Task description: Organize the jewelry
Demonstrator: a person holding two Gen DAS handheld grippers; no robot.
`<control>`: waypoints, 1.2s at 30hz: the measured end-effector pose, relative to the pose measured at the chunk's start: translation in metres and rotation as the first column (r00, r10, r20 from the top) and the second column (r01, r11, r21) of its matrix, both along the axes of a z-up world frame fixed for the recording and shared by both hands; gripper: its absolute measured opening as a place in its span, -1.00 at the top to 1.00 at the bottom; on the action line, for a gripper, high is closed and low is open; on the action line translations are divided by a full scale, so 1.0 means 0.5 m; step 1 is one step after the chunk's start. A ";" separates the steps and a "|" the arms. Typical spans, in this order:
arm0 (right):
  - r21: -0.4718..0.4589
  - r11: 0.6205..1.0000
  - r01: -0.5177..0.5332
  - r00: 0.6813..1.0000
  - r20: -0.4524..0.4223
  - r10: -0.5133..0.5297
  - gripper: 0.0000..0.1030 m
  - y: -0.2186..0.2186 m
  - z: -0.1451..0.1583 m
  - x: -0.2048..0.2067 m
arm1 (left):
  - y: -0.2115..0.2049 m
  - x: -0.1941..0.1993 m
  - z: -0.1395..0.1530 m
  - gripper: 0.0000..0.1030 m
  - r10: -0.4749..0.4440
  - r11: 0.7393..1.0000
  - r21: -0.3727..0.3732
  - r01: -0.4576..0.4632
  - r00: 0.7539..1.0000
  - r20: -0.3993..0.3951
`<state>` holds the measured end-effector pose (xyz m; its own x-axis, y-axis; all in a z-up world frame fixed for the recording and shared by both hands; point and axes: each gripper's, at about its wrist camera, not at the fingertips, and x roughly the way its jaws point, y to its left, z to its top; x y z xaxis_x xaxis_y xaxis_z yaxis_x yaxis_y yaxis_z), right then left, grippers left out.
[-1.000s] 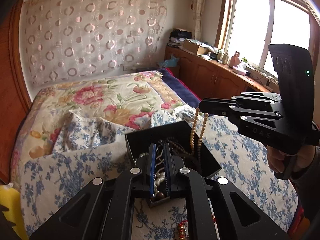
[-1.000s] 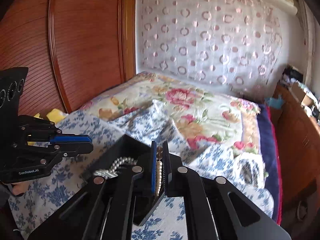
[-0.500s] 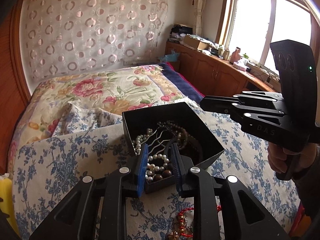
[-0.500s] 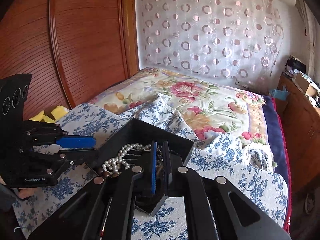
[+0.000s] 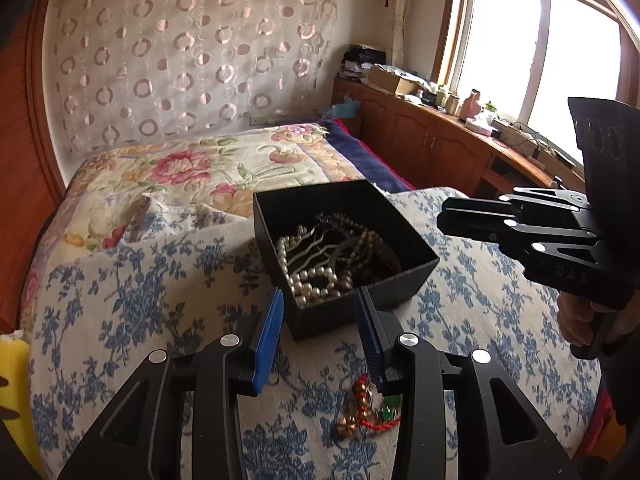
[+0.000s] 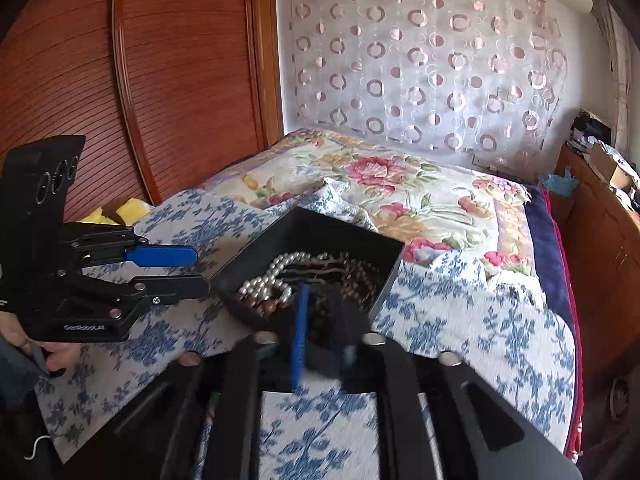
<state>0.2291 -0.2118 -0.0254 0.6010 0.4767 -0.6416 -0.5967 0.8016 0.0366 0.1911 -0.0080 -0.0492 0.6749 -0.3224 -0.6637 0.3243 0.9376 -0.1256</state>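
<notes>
Jaws of both grippers, just opening, hold nothing beside box.

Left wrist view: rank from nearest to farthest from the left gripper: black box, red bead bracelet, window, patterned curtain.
From the left gripper:
1. Black box: its near corner sits between the open fingers.
2. Red bead bracelet: on the bedspread under the right finger; too close to call against the box.
3. Patterned curtain: on the wall beyond the bed.
4. Window: far right.
</notes>
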 end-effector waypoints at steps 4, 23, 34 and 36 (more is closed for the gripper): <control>-0.011 1.000 -0.029 0.998 -0.057 0.028 0.47 0.010 -0.036 -0.025 | 0.006 -0.016 -0.027 0.32 0.001 1.000 0.015 0.000 0.999 -0.035; -0.113 0.975 -0.190 0.953 -0.262 0.155 0.78 0.118 -0.152 -0.031 | 0.052 -0.044 -0.090 0.32 0.061 0.998 0.042 -0.057 0.992 -0.111; -0.096 0.984 -0.151 0.974 -0.183 0.132 0.94 0.090 -0.109 -0.052 | 0.037 -0.066 -0.082 0.32 0.036 0.999 0.026 -0.034 0.994 -0.102; -0.063 0.990 -0.129 0.981 -0.153 0.118 0.94 0.070 -0.083 -0.057 | 0.028 -0.071 -0.083 0.32 0.022 1.000 0.022 -0.020 0.994 -0.105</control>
<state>0.2004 -0.1768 -0.0670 0.4354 0.4908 -0.7547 -0.6836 0.7257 0.0775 0.1554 0.0058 -0.0905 0.6077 -0.2937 -0.7379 0.2902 0.9470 -0.1379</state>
